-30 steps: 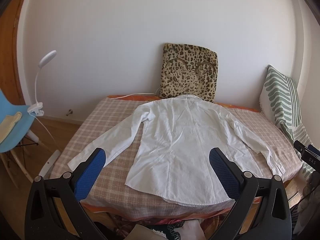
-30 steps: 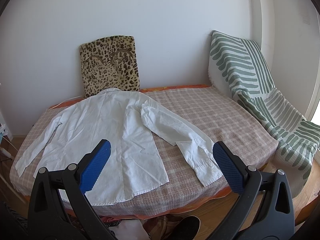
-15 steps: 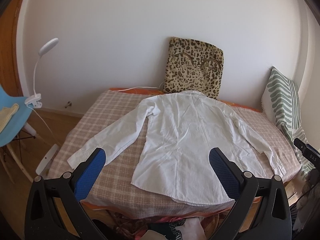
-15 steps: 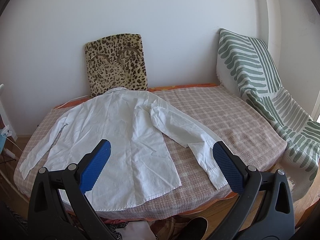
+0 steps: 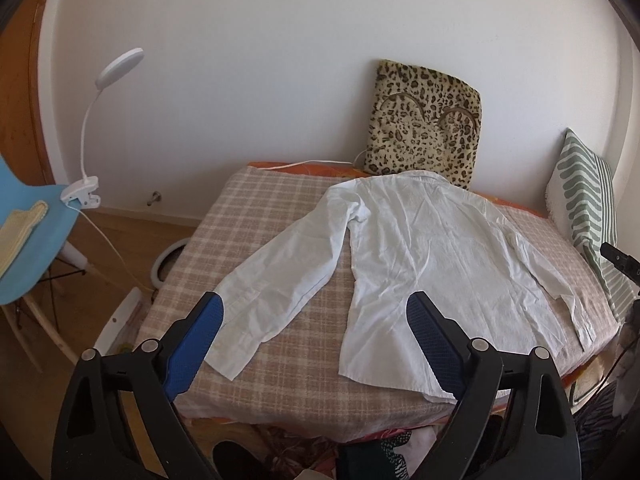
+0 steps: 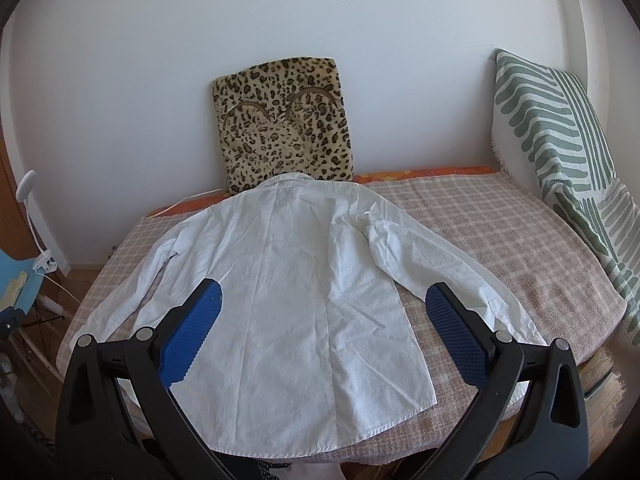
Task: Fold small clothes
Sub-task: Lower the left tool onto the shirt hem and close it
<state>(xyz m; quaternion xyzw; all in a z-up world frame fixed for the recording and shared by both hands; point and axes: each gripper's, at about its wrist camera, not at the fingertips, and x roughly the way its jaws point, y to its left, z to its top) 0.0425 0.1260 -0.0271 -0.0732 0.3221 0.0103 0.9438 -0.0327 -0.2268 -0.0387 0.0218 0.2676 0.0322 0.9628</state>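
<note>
A white long-sleeved shirt [image 5: 432, 256] lies flat, back up, on a checked bed cover [image 5: 264, 216], collar toward the wall and both sleeves spread outward. It also shows in the right wrist view [image 6: 296, 300]. My left gripper [image 5: 314, 312] is open and empty, held above the near edge over the shirt's left sleeve [image 5: 280, 284] and hem. My right gripper [image 6: 322, 300] is open and empty, above the lower body of the shirt, with the right sleeve [image 6: 448, 272] by its right finger.
A leopard-print cushion [image 5: 426, 120] leans on the wall behind the collar. A green striped cushion [image 6: 560, 152] stands at the bed's right end. A blue chair [image 5: 28, 240] with a clip lamp [image 5: 116, 64] stands left of the bed. Loose clothes [image 5: 384, 444] lie below the near edge.
Both grippers have shifted left along the bed's near edge and closer to the shirt. The shirt has not moved. Both stay open.
</note>
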